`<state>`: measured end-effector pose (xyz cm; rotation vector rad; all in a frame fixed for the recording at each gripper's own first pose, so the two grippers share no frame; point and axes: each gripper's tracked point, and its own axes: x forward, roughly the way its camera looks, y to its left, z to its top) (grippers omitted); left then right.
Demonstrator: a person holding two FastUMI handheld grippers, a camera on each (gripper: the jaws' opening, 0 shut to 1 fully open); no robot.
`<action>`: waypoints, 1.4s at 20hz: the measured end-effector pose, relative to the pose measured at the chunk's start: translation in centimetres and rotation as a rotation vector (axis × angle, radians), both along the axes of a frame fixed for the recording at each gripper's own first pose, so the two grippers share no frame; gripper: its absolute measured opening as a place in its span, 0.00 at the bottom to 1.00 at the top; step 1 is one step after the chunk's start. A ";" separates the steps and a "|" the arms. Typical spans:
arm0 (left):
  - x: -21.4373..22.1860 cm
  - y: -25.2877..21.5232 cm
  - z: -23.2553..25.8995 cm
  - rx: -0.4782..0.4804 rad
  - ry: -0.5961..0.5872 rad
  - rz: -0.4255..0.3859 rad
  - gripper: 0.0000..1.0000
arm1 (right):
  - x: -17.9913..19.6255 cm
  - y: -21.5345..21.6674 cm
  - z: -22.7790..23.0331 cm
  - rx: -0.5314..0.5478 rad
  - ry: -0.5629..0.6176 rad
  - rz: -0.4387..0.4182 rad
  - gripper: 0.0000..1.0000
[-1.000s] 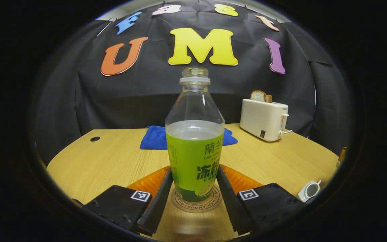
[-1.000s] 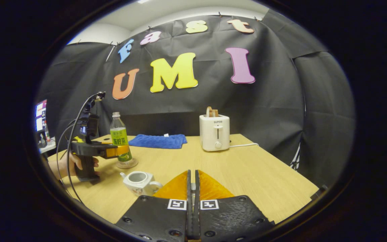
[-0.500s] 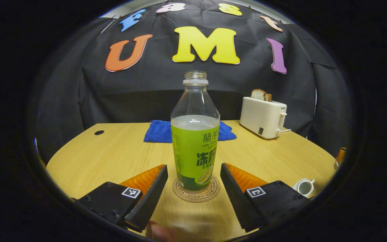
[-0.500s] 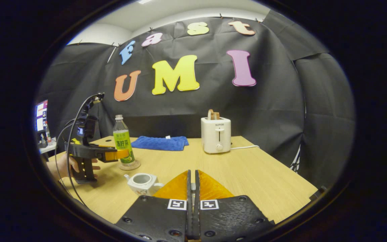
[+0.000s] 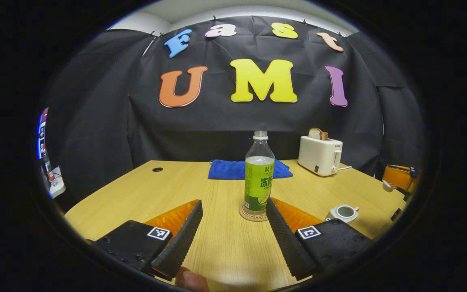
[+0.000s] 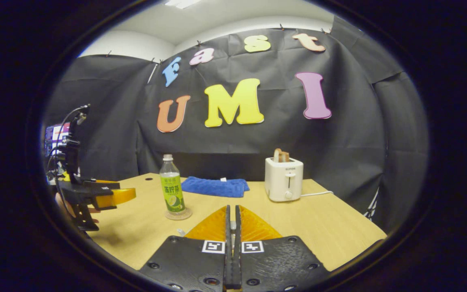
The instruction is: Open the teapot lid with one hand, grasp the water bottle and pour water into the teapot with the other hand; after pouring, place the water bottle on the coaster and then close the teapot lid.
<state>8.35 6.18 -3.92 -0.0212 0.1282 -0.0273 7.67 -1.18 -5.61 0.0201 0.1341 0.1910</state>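
In the left gripper view, the left tongs (image 5: 233, 231) are spread apart above the light wooden table (image 5: 136, 194) and hold nothing. Just beyond them, the clear plastic water bottle with a green label (image 5: 259, 178) stands upright and uncapped on the round cork coaster (image 5: 253, 213). To its right, the small white ceramic teapot (image 5: 343, 212) sits with its top open. Farther back lie the blue folded cloth (image 5: 229, 170) and the white toaster holding bread (image 5: 320, 155).

In the right gripper view, the right tongs (image 6: 232, 227) are pressed together; whether they hold anything cannot be told. The left tongs (image 6: 114, 196) appear at left, well apart from the bottle (image 6: 171, 190).
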 end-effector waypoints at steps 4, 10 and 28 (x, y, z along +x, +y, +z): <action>-3.6 1.0 0.3 0.002 -0.028 0.048 0.98 | 1.7 2.6 -0.2 0.003 -0.004 0.058 0.00; -6.3 2.4 0.5 0.000 -0.070 0.111 0.98 | 3.4 5.6 -2.8 -0.029 0.030 0.127 0.00; -7.3 3.0 0.8 0.003 -0.084 0.126 0.98 | 4.4 6.6 -7.1 -0.045 0.104 0.135 0.00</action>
